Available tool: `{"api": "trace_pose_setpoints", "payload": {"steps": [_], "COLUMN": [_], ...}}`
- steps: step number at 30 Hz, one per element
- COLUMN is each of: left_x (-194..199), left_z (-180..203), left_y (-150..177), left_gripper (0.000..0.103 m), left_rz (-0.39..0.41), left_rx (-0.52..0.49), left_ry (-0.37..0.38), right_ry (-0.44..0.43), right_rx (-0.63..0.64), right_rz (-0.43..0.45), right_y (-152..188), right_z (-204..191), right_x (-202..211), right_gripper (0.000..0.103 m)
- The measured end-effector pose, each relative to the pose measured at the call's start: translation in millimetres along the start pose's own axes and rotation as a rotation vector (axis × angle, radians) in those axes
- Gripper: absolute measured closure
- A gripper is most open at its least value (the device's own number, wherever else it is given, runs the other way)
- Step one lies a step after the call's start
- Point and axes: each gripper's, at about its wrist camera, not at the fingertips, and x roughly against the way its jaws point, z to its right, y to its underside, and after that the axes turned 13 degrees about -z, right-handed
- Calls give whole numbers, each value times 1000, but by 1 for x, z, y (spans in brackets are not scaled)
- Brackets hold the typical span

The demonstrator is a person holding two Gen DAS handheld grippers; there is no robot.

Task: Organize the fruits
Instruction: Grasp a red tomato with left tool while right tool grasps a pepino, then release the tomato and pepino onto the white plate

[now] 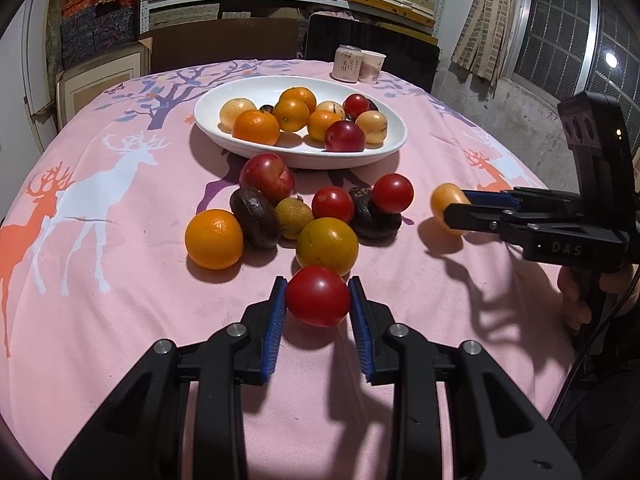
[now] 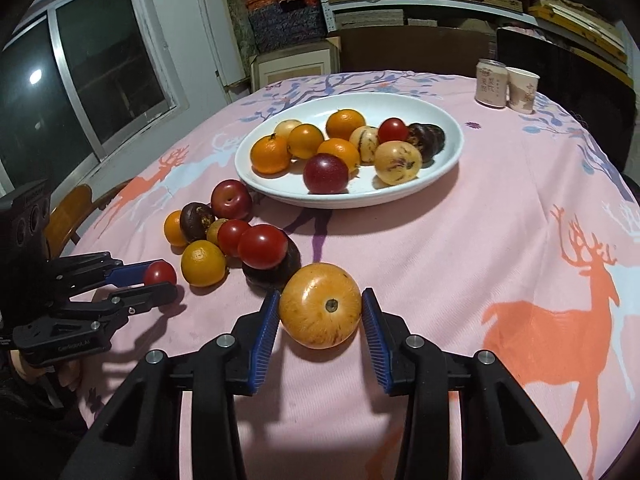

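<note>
Seeing both grippers loaded rn. Left gripper (image 1: 318, 296) has its blue pads (image 1: 276, 320) clamped on a red tomato (image 1: 318, 297), lifted just off the pink deer-print tablecloth (image 1: 120, 300), shadow right under it. From the right wrist cam the same tomato (image 2: 160, 273) sits at the tip of the left gripper (image 2: 158, 280), w/ my left hand partly visible low at frame edge.

Right gripper (image 2: 320, 308) is squeezed onto a yellow-orange fruit (image 2: 320, 305), stem end facing the cam, streaky skin. Pad contact on both sides looks real but the right-side gap is hard to read; left cam shows the fruit (image 1: 444, 204) pinched at the fingertips of the right gripper (image 1: 454, 210), off the cloth.

White oval plate (image 1: 224, 136) is mid-table, holding oranges, pale yellow fruits, red plums, a dark one at the back. Loose pile (image 1: 296, 216) lies on the cloth just in front of the plate, btwn plate and grippers: oranges, tomatoes, a red plum, dark wrinkled fruits, a small greenish one, mostly touching.

Can (image 2: 491, 82) and paper cup (image 2: 522, 89) stand side by side at the far edge of the table, well apart from the fruit.
</note>
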Motion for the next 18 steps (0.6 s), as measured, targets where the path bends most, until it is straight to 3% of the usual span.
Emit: {"api": "trace_pose_setpoints", "payload": {"steps": [9,18], "left_x": [5,32], "left_z": [-1,5], "left_y": [0,-13], "left_gripper": [73,73], "left_rz": [19,79], "left_rx": [12,9], "left_ry": [-11,-11], "right_ry": [6,5], "right_rx": [-79,-97], "right_rz": [64,161], "right_y": [11,0], "right_z": [22,27], "right_x": [21,46], "right_gripper": [61,61]}}
